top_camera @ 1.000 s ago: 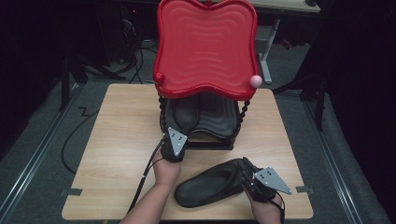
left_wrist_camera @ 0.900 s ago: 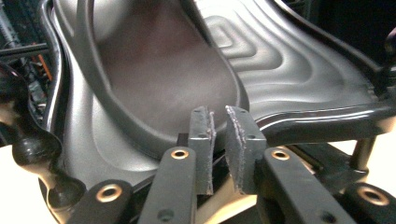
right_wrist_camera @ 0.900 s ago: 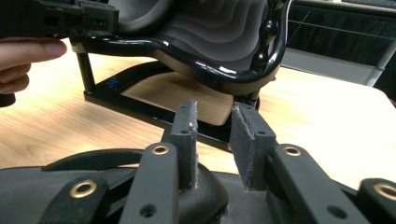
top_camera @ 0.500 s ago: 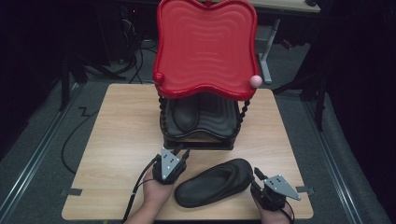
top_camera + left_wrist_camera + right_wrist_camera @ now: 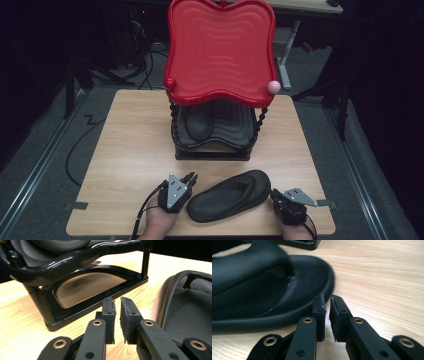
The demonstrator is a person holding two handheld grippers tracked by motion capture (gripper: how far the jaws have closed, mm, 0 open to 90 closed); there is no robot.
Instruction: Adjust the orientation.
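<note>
Both grippers have drawn back toward the near edge of the table since the earlier frames, when the left one reached up by the rack and the right one sat against the slipper's end. Now the left gripper (image 5: 189, 178) rests at the near left, just beside the toe end of the black slipper (image 5: 230, 196), and its jaws stand almost together with only a thin slit between the pads, gripping nothing. In the left gripper view those jaws (image 5: 117, 312) point toward the black base of the rack (image 5: 82, 302), with the slipper's rim (image 5: 175, 312) at the right. The right gripper (image 5: 276, 200) sits at the near right, close to the other end of the slipper but apart from it; its jaws too are nearly closed and empty, as the right gripper view shows (image 5: 327, 307), with the slipper's rounded edge (image 5: 287, 312) just to their left. The slipper lies flat on the wooden table (image 5: 125, 150), between the two grippers and in front of the rack. The rack (image 5: 215, 145) stands at mid-table, carrying a red wavy tray (image 5: 220, 50) on top and a second dark slipper (image 5: 200, 122) on its lower shelf.
</note>
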